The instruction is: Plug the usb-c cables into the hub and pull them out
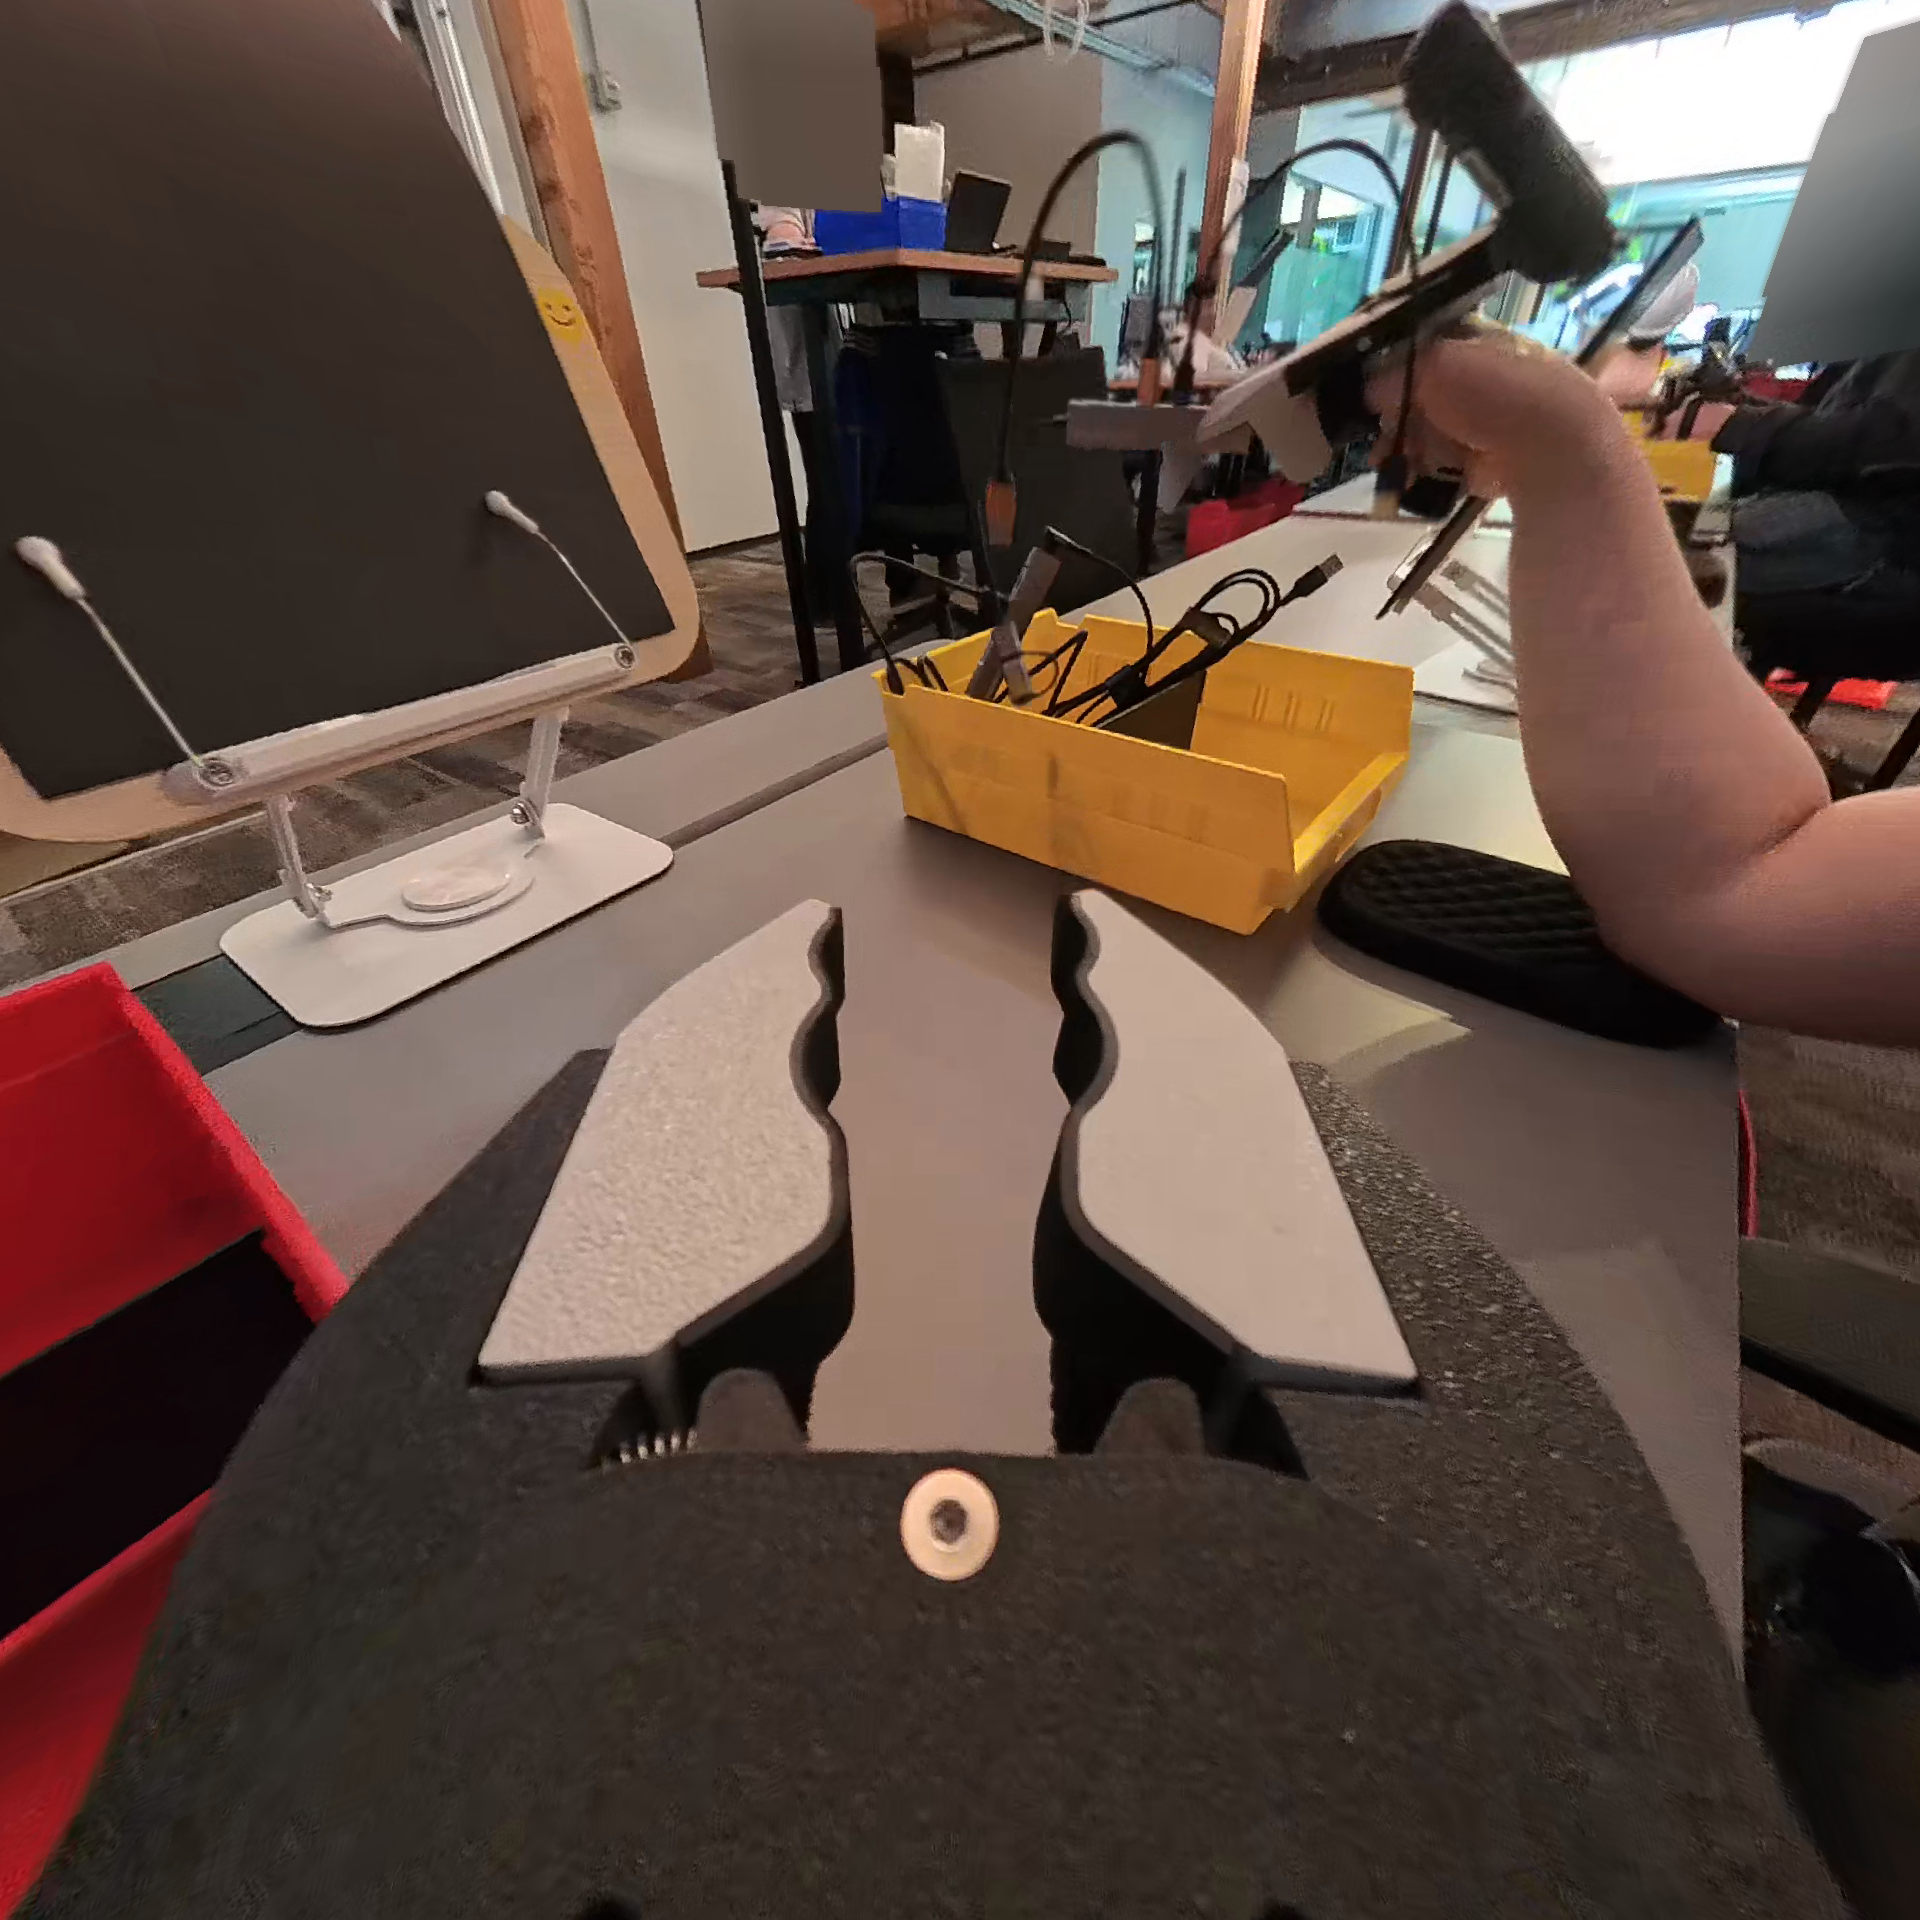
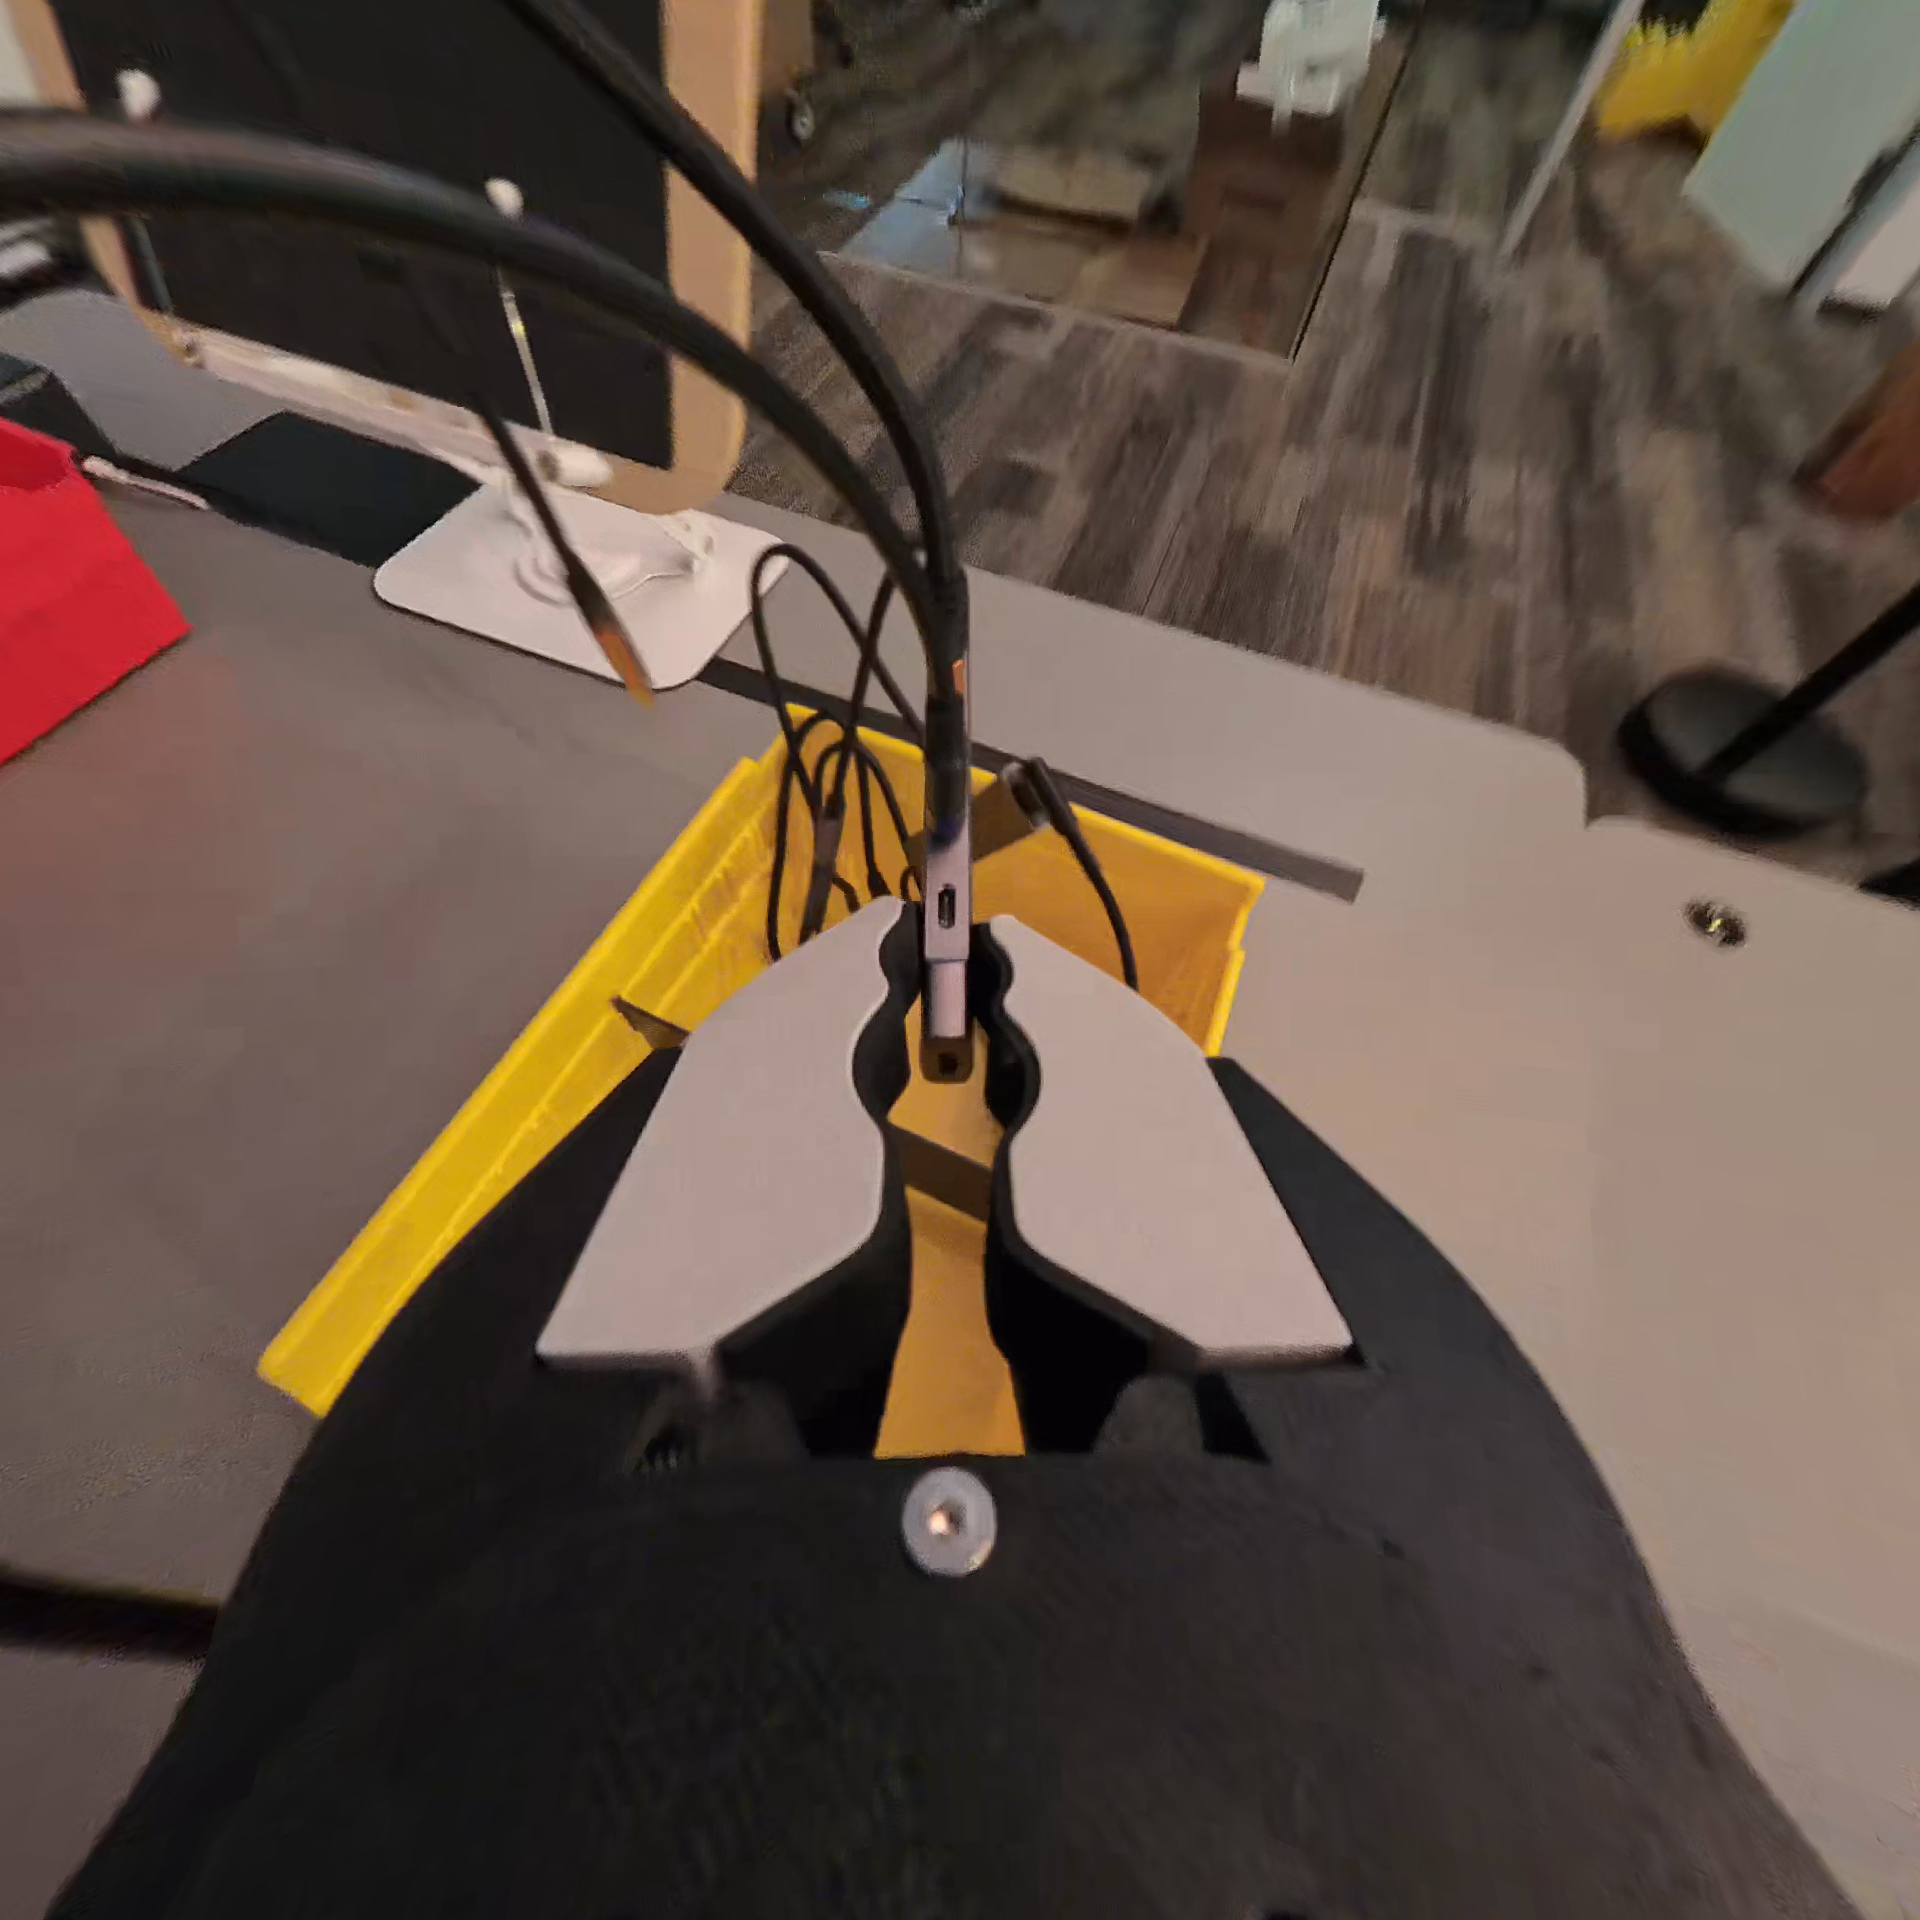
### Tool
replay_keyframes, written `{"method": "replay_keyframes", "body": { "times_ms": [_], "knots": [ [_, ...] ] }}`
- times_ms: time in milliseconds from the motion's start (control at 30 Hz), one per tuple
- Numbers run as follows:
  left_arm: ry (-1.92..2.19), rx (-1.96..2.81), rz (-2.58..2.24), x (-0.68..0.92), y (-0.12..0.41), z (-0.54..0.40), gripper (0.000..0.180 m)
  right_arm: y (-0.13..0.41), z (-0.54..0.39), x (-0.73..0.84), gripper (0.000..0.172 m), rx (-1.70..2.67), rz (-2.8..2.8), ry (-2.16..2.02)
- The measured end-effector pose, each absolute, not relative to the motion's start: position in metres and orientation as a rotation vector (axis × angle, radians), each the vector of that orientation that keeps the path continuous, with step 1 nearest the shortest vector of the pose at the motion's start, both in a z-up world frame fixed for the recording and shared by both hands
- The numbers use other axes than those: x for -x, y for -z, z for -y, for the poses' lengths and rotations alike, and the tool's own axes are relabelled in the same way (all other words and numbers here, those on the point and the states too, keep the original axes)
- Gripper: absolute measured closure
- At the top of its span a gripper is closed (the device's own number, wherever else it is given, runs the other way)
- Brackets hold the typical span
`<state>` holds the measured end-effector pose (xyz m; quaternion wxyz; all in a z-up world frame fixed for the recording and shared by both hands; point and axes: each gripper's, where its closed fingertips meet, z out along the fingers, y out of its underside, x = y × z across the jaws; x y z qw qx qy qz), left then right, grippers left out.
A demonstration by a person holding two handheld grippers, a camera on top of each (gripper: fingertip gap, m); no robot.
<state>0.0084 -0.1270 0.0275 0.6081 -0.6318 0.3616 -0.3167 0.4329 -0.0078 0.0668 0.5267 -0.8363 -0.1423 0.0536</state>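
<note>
While the left gripper (image 1: 945, 935) gapes, the right gripper (image 2: 945, 966) clamps the hub (image 2: 945, 956) (grey).

**Open workshop around a grey desk**

The grey desk (image 1: 727, 790) serves as landmark. Beyond its far edge lies a floor of grey-brown carpet tiles (image 2: 1351, 436). Behind the desk, to the left, a wooden post (image 1: 561, 208) rises against a pale wall (image 1: 665, 312). Farther back stands a wood-topped standing desk (image 1: 904, 272) on dark legs. To the right of that, bright windows (image 1: 1683, 114) admit daylight. A black round stand base (image 2: 1745, 748) rests on the carpet off the desk's right corner.
</note>
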Motion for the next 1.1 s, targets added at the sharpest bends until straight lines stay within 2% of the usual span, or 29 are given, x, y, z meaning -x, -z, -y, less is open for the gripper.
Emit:
{"method": "replay_keyframes", "body": {
  "times_ms": [200, 367, 467, 700, 800, 1033, 1100],
  "knots": [
    [0.694, 1.488, -0.907, -0.02, -0.02, 0.129, 0.143, -0.044, -0.007, -0.442, 0.163, 2.044, 0.232, -0.305],
    [0.698, 1.49, -0.921, -0.025, -0.019, 0.129, 0.143, -0.056, -0.006, -0.418, 0.163, 1.931, 0.325, -0.513],
    [0.704, 1.496, -0.926, -0.027, -0.017, 0.129, 0.143, -0.04, -0.011, -0.409, 0.162, 1.976, 0.336, -0.633],
    [0.684, 1.526, -0.967, -0.03, -0.007, 0.131, 0.144, 0.039, -0.03, -0.419, 0.162, 2.308, 0.192, -0.652],
    [0.678, 1.537, -0.979, -0.031, -0.004, 0.131, 0.144, 0.078, -0.019, -0.422, 0.162, 2.534, 0.256, -0.538],
    [0.689, 1.554, -0.99, -0.034, 0.003, 0.13, 0.144, 0.086, -0.03, -0.438, 0.16, 2.552, 0.188, -0.385],
    [0.686, 1.559, -0.993, -0.034, 0.004, 0.13, 0.143, 0.08, -0.03, -0.434, 0.159, 2.539, 0.138, -0.479]
  ]
}}
